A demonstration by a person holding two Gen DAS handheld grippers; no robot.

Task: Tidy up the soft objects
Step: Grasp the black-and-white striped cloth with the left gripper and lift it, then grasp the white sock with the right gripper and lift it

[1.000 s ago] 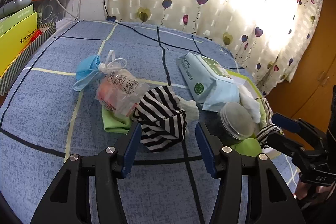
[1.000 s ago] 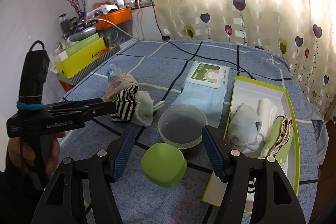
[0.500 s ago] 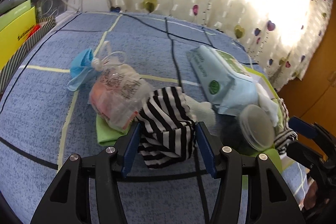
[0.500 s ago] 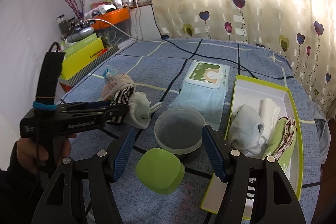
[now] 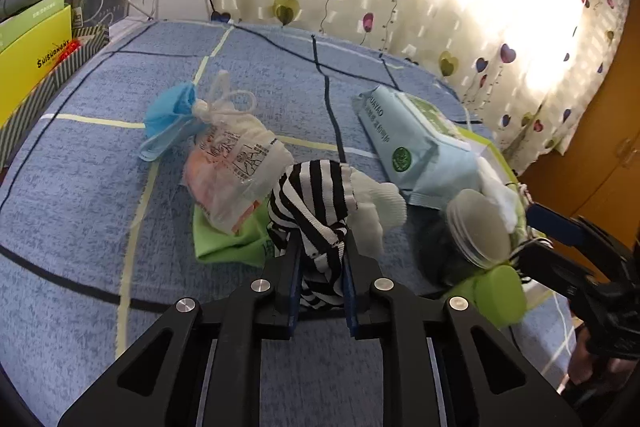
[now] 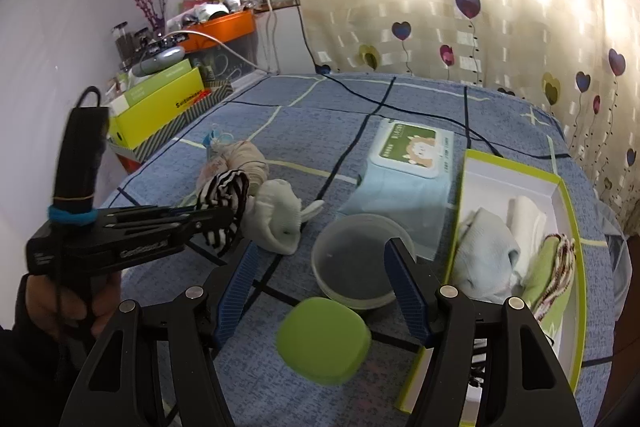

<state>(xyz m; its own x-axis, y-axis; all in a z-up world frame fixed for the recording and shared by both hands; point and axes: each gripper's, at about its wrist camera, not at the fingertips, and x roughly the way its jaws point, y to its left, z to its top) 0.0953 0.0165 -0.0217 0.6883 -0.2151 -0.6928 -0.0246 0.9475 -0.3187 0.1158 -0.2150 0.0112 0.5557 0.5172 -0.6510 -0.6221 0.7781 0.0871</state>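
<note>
The left gripper (image 5: 320, 259) is closing its jaws on the black-and-white striped sock (image 5: 316, 203), whose lower folds are bunched between the blue pads (image 5: 295, 279); how much cloth is running down behind the pads is hidden by the black fingers. The sock is lying on the blue checked bed cover (image 5: 100, 187), touching a white sock (image 5: 376, 211) at its 3 o'clock. At the sock's 10 o'clock a knotted clear plastic bag (image 5: 236, 167) is lying over a green cloth (image 5: 236, 243), so only the cloth's near edge is showing; the bag's pinkish contents are too blurred to name. A blue face mask (image 5: 168, 119) is peeking out behind the bag's knot.

In the right wrist view, the right gripper (image 6: 320, 287) is hanging with its jaws spread wide and nothing between the pads; a clear round container (image 6: 356, 267) is sitting just beyond them, partly covered by the right finger. A green lid (image 6: 324, 339) is lying at 6 o'clock of the container, blurred at its edges. A pack of wet wipes (image 6: 404, 167) is lying at the container's 12 o'clock. At 3 o'clock an open white box with a green rim (image 6: 520, 171) is holding a pale blue sock (image 6: 480, 259), white cloth and a green piece with striped trim; its near corner is cut off behind the gripper. The person's left hand (image 6: 68, 307) is gripping the left tool's handle, its fingers mostly hidden.
</note>
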